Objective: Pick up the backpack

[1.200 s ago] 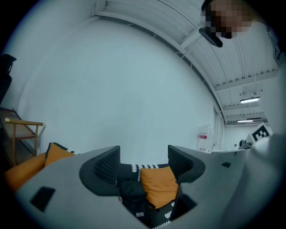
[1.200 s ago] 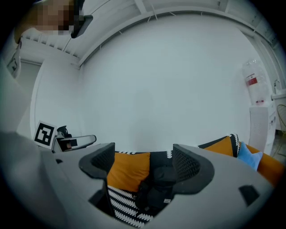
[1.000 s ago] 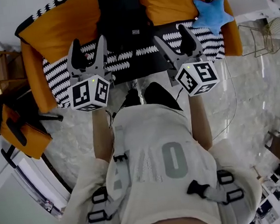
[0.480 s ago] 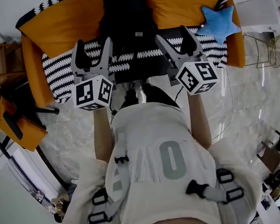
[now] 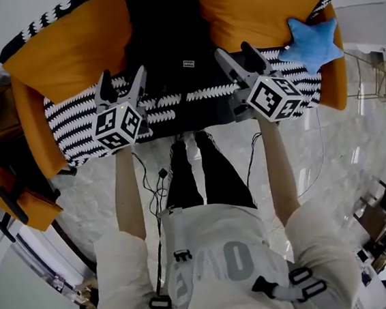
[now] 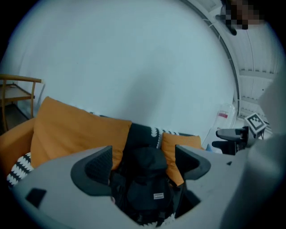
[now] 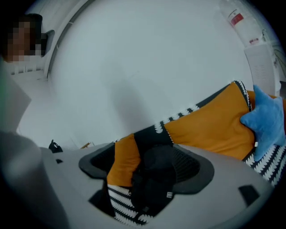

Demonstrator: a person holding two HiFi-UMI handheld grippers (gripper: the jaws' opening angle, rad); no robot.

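1. The left hand-held gripper (image 5: pixel 123 79) sits at centre left of the head view. Its jaws are opening, with nothing pressed between the pads. It is released and empty.
2. The right hand-held gripper (image 5: pixel 233 51) sits at centre right. Its jaws stand apart with nothing caught between them, so it too is released.
3. Both tips hang over the front of the black-and-white zigzag seat cover (image 5: pixel 73 122) of the orange fabric sofa (image 5: pixel 59 55).
4. The black fabric backpack (image 5: pixel 167 36) stands on the seat at upper centre of the head view, leaning on the sofa back between two orange cushions.
5. Governing relation:
   - The backpack lies between the two grippers and beyond their tips, towards the upper edge of the frame.
   - Its long axis runs up and down the picture.
   - Each gripper view shows it framed in the gap between the jaws but apart from the pads.
   - Judgement: neither hand is clearly nearer, and the reach is forward and inward from both sides.
6. A blue star-shaped plush cushion (image 5: pixel 311 42) rests at upper right, well apart from the backpack.
7. Limits of observation:
   - The head view cuts off the backpack's top.
   - The gripper bodies hide its base in both gripper views.
   - Its black cloth merges with a dark strip behind it.
   - No handle or strap can be made out.
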